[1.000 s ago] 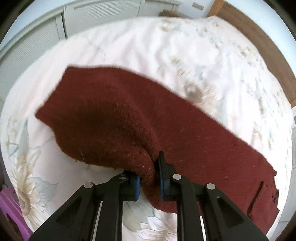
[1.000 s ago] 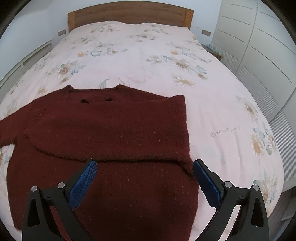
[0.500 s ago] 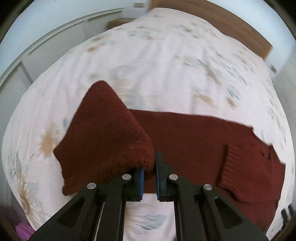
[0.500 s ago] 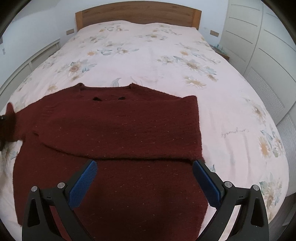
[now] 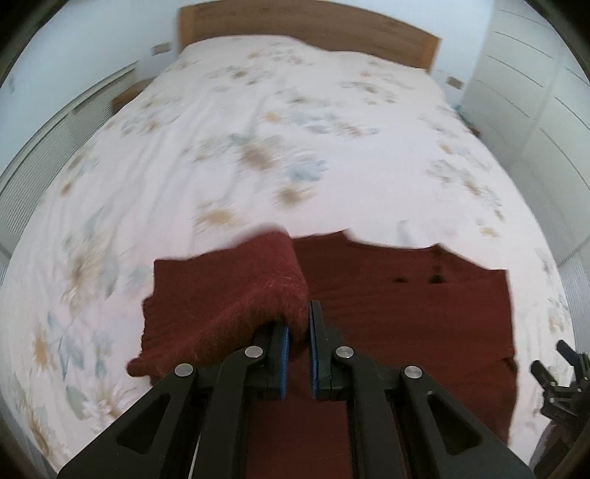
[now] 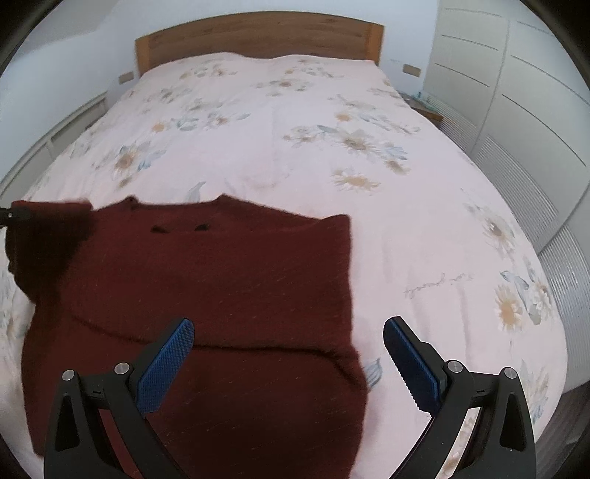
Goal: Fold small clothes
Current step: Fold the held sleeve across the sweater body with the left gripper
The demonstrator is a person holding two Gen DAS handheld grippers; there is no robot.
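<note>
Sweater [image 6: 206, 294], dark red knit, lies spread on the bed [image 6: 295, 129] below and ahead of both grippers, its right sleeve already folded across the body and its neckline away from the grippers, toward the wooden headboard [image 6: 258, 33]. The bed's pale floral cover reaches well beyond the garment on every side, and white wardrobe doors [image 6: 516, 92] stand off to the right of the right gripper. The left sleeve [image 5: 228, 294] is lifted off the cover and hangs in a fold over the left gripper [image 5: 297, 331], whose blue pads are pressed together on the sleeve's end. In the right wrist view this raised sleeve shows blurred at the far left edge. The right gripper [image 6: 287, 342] hovers above the lower right part of the sweater with its jaws wide apart, holding nothing; the garment's right edge lies between its two fingers.
</note>
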